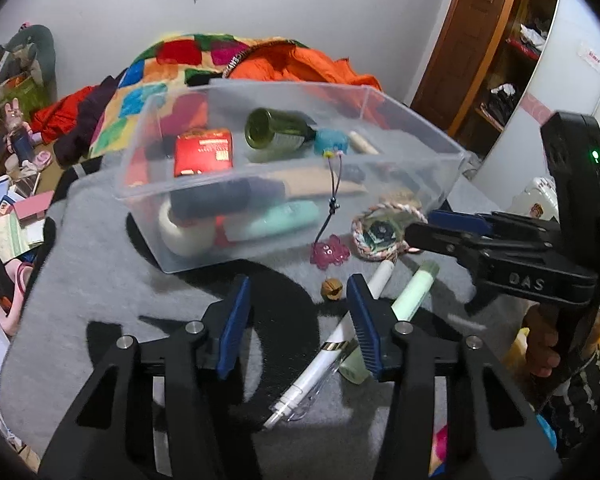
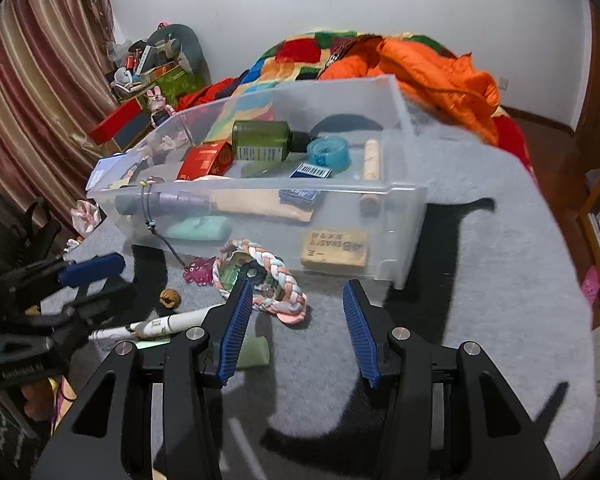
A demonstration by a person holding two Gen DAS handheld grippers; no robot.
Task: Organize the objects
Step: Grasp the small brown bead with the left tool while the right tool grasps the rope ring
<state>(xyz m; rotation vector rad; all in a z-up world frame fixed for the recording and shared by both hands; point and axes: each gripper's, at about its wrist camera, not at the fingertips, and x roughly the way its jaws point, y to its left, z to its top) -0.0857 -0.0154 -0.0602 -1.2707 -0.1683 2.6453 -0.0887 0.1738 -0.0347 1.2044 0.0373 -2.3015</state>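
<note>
A clear plastic bin (image 1: 168, 248) stands on the grey mat and holds a green bottle (image 1: 280, 132), a red box (image 1: 204, 152) and several other small things. In front of it lie a braided rope ring (image 2: 276, 264), a pink charm (image 1: 330, 251) whose cord hangs over the bin's rim, a brown nut (image 1: 331, 289), a white pen (image 1: 340, 336) and a pale green tube (image 1: 414, 292). My left gripper (image 1: 298, 284) is open over bare mat, left of the pen. My right gripper (image 2: 297, 286) is open, its left finger over the ring; nothing is gripped.
The mat (image 2: 480, 280) covers a bed with a patchwork blanket (image 2: 300, 52) and orange quilt (image 2: 440, 72) behind the bin. Clutter and boxes (image 2: 140, 80) sit at the far left by a curtain. A wooden shelf (image 1: 512, 60) stands at the right.
</note>
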